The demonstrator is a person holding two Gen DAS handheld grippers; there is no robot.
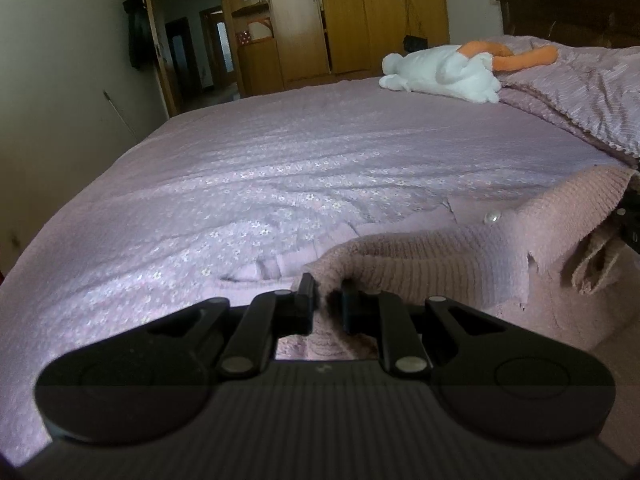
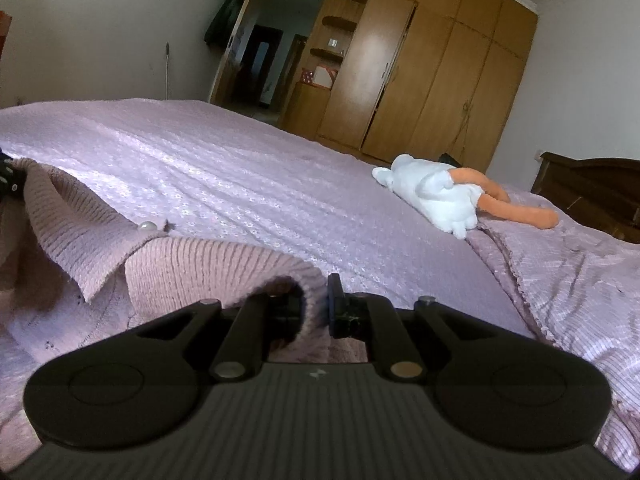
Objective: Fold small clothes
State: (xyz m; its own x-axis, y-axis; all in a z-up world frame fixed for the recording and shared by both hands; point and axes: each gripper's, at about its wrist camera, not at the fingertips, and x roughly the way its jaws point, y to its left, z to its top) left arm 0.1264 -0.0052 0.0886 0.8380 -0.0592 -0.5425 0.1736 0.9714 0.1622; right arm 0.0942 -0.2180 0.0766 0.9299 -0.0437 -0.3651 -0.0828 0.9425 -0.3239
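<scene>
Pink knit cardigan sits at the near edge of the bed, one top corner pinched in the left gripper, the other in the right gripper, fabric sagging between them; I judge the fold barely begun, nothing laid flat or folded yet. Left view shows a ragged hem hanging; right view shows the pearl button clearly and the plush toy near the far corner.

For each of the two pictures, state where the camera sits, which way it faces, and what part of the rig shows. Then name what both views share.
Left wrist: sits on the left gripper, facing across the bed to the wardrobe; both fingers clamp the pink knit sweater.
Right wrist: sits on the right gripper, facing likewise; fingers clamp the sweater's other end.
Shared: sweater, bed, white plush toy, wardrobe.
</scene>
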